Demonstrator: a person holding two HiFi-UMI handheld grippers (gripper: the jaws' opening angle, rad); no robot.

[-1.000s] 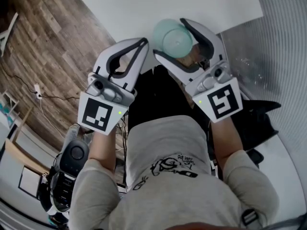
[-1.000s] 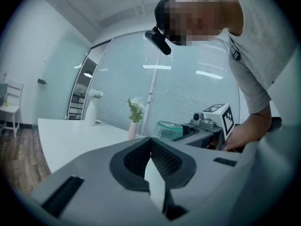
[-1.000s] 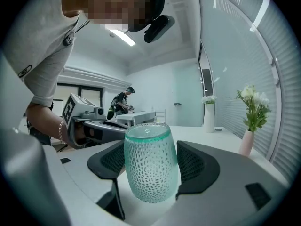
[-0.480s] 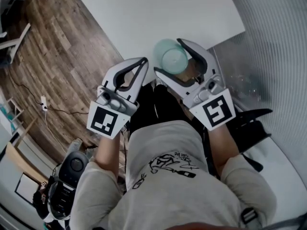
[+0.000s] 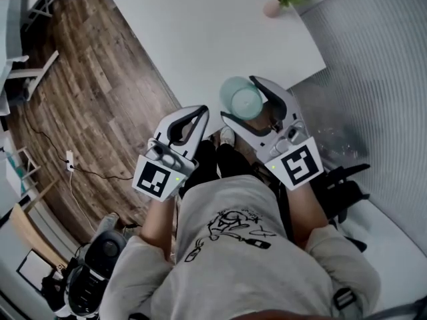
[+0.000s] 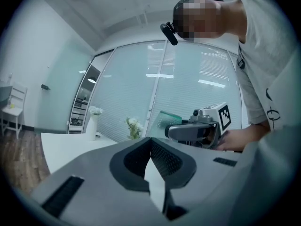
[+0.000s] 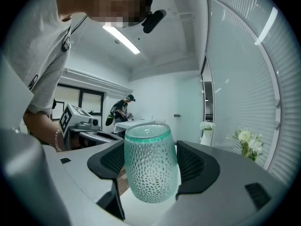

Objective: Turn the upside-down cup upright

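Observation:
A green dimpled glass cup sits between the jaws of my right gripper, held in the air just off the near edge of the white table. In the right gripper view the cup stands vertical with both pads pressed on its sides, and the end facing up looks like its thick base. My left gripper hangs beside it to the left, shut with nothing in it; its jaws meet. From the left gripper view the right gripper and the cup show side-on.
A small pink vase with flowers stands at the table's far corner. Wood floor lies to the left, a ribbed blind wall to the right. Another person stands at a bench far back.
Both grippers have risen together, the cup still gripped in the right one. The head view now takes in more of the table, and the vase has come into sight.

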